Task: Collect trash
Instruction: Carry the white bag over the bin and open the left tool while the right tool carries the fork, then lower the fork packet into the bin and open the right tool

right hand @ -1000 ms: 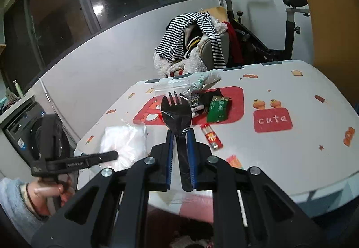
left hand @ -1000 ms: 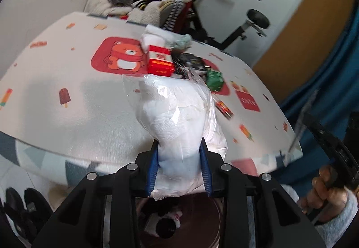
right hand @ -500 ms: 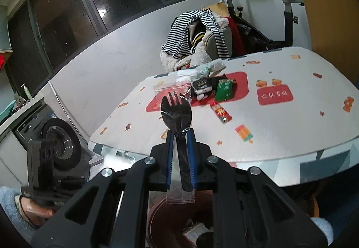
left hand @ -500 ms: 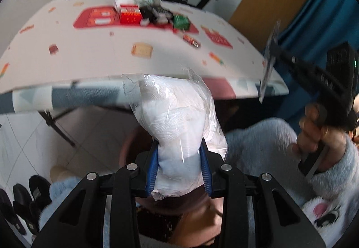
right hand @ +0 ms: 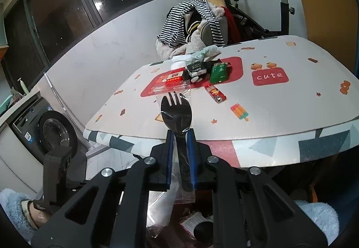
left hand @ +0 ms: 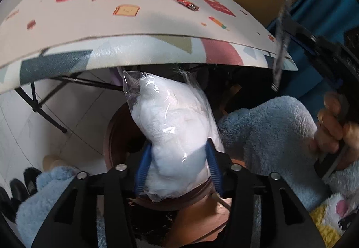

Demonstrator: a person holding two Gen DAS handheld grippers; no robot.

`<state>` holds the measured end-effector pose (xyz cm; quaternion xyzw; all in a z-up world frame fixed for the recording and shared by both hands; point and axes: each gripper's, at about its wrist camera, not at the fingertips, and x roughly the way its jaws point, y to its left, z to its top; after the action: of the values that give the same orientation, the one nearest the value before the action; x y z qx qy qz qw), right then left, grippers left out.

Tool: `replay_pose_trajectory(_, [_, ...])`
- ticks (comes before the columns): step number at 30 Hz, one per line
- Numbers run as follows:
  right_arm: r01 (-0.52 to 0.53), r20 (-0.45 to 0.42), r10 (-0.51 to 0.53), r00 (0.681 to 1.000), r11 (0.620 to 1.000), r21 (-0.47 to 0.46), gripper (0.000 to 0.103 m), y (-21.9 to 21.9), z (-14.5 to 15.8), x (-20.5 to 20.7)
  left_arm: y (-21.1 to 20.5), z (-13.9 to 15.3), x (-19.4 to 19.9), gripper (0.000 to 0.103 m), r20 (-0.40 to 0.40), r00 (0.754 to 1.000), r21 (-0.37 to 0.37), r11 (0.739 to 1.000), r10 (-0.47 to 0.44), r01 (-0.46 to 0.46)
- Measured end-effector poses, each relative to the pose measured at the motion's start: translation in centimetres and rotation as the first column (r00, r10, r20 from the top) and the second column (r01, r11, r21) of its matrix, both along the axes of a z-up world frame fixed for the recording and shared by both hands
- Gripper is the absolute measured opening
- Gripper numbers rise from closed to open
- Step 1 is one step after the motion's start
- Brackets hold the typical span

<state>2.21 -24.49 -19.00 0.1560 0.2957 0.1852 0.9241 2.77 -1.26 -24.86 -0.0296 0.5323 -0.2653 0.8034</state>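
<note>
My left gripper [left hand: 178, 153] points down at a brown bin [left hand: 110, 135] below the table edge. A clear plastic bag of white tissue [left hand: 172, 122] sits between its blue pads; the jaws are opening, and the pads still touch the bag's sides. My right gripper [right hand: 180, 135] is shut on the handle of a black spork in a clear wrapper [right hand: 176, 111], held in front of the table edge above the bin [right hand: 202, 225]. More trash lies on the table [right hand: 291, 102]: a red box [right hand: 176, 77], a green packet [right hand: 218, 72] and a small red packet [right hand: 215, 94].
Metal table legs [left hand: 44, 111] stand left of the bin. A person's fluffy blue sleeves [left hand: 269, 131] flank it. A chair piled with striped clothes [right hand: 193, 21] and an exercise bike [right hand: 280, 1] stand behind the table. A washing machine [right hand: 44, 129] is at the left.
My left gripper came down from over the table to below its edge, above the bin, and its jaws now stand wider around the bag. My right gripper drew back and sank with the spork.
</note>
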Motion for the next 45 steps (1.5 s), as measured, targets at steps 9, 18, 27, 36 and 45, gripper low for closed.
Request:
replay_pose_trajectory(9, [-0.002, -0.028, 0.002, 1.0, 1.0, -0.01, 0.016, 0.3, -1.3, -0.1, 1.6, 1.5, 0.9, 0.071, 0.078, 0.991, -0.074, 0.992, 0.105, -0.099])
replay_pose_trajectory(18, [-0.079, -0.118, 0.082, 0.99, 0.996, 0.03, 0.016, 1.9, -5.3, 0.1, 4.7, 5.7, -1.0, 0.094, 0.299, 0.93, -0.072, 0.976, 0.216, -0.204])
replay_pose_trajectory(27, [-0.173, -0.19, 0.16, 0.969, 0.983, -0.058, 0.016, 5.3, -8.1, 0.6, 5.1, 6.1, -3.7, 0.097, 0.499, 0.833, 0.034, 0.955, 0.24, -0.295])
replay_pose_trajectory(36, [-0.178, -0.288, 0.149, 0.946, 0.981, -0.079, 0.017, 5.9, -10.6, 1.7, 5.3, 5.5, -3.6, 0.097, 0.503, 0.822, 0.057, 0.939, 0.266, -0.339])
replay_pose_trajectory(45, [-0.188, -0.291, 0.152, 0.944, 0.977, -0.098, 0.019, 6.2, -10.7, 1.6, 4.6, 5.0, -3.5, 0.097, 0.495, 0.832, 0.079, 0.94, 0.251, -0.331])
